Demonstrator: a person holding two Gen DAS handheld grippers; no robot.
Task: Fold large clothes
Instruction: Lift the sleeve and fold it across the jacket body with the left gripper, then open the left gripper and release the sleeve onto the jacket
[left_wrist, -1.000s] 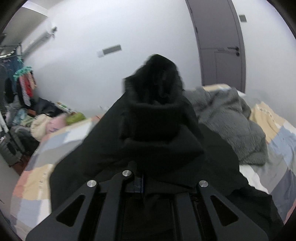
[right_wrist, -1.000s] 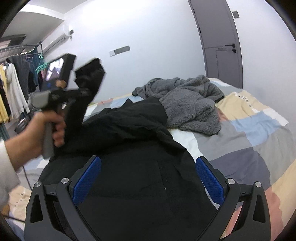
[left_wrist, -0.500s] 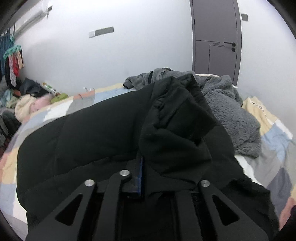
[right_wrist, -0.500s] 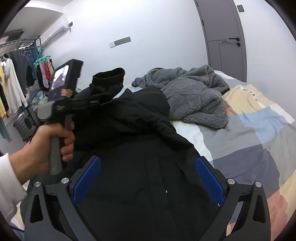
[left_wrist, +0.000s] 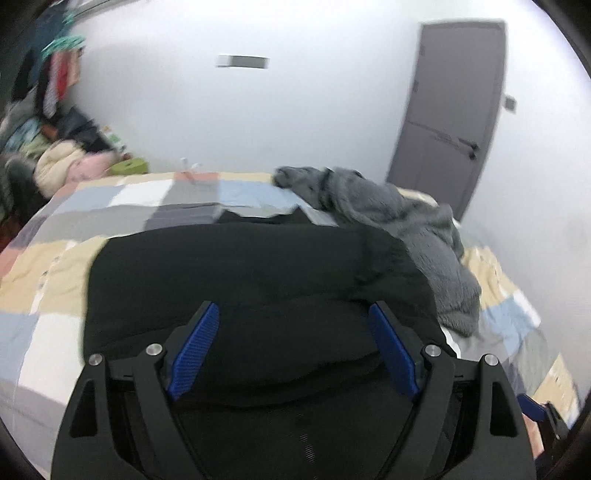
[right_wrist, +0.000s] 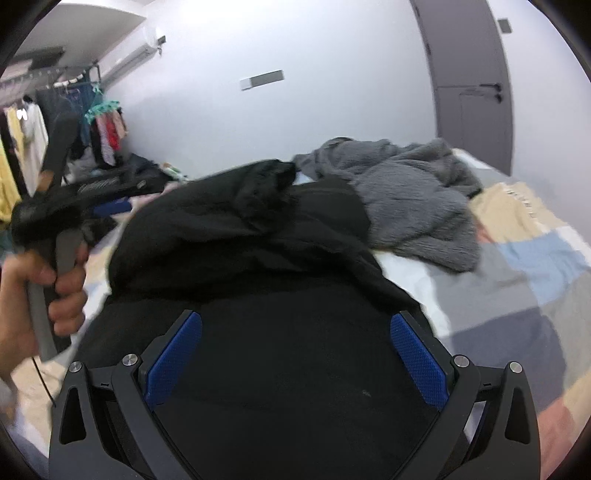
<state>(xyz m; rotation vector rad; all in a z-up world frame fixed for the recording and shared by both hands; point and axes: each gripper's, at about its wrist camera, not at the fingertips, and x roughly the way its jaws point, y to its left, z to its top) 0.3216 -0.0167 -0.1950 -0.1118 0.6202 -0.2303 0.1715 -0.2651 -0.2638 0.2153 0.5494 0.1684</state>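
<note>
A large black jacket (left_wrist: 258, 280) lies on the patchwork bed (left_wrist: 74, 214), with its sleeve (right_wrist: 266, 192) laid across the body. My left gripper (left_wrist: 293, 314) is open and empty just above the jacket's near part. In the right wrist view the jacket (right_wrist: 295, 350) fills the foreground. My right gripper (right_wrist: 295, 325) is open and empty over its near part. The left gripper's handle (right_wrist: 62, 236), held in a hand, shows at the left, pulled away from the sleeve.
A grey fleece garment (right_wrist: 413, 199) lies in a heap on the bed behind the jacket, and also shows in the left wrist view (left_wrist: 399, 221). Clothes hang and pile up at the far left (left_wrist: 55, 147). A grey door (left_wrist: 454, 122) stands at the back right.
My left gripper carried the black sleeve down over the jacket, opened and let it go. The sleeve now lies on the jacket. My right gripper stayed open above the near part.
</note>
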